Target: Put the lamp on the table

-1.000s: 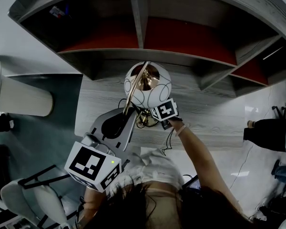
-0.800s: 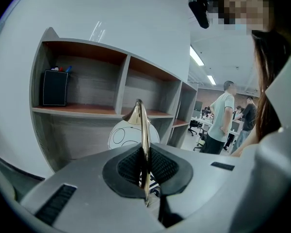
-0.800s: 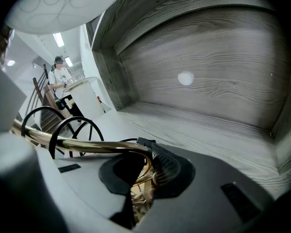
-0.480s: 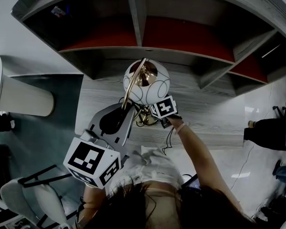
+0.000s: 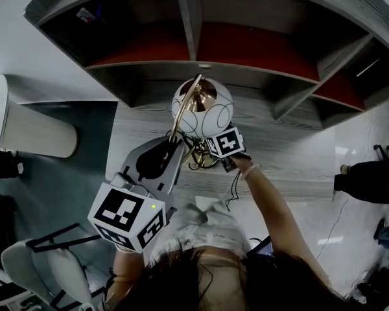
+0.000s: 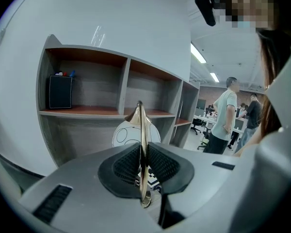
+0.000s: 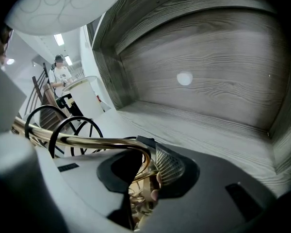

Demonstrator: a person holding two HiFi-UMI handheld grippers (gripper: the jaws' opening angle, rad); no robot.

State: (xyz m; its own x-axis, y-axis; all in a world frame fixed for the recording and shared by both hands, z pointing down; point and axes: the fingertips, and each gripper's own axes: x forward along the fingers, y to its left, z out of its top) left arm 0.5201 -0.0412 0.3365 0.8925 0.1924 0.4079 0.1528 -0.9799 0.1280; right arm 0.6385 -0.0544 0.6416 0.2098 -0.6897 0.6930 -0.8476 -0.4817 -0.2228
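Observation:
The lamp has a white globe shade (image 5: 211, 118) with ring patterns, a thin curved brass arm (image 5: 181, 109) and a brass foot (image 5: 201, 157). It hangs over the grey wooden table (image 5: 292, 161); I cannot tell whether the foot touches it. My left gripper (image 5: 165, 154) is shut on the brass arm (image 6: 142, 140), with the shade (image 6: 122, 136) behind it. My right gripper (image 5: 214, 161) is shut low on the lamp, where the brass arm (image 7: 87, 142) bends into the foot. In the right gripper view the shade (image 7: 63, 6) is overhead.
A grey shelf unit (image 5: 194, 18) with red-backed compartments stands behind the table; a black box (image 6: 60, 92) sits in its left compartment. A white round stand (image 5: 26, 131) is at left, a chair (image 5: 45, 264) near me. The lamp's black cord (image 5: 233, 186) hangs down. People (image 6: 223, 120) stand at right.
Almost nothing: both grippers stay shut on the lamp, and the lamp keeps its place over the table with only a slight shift.

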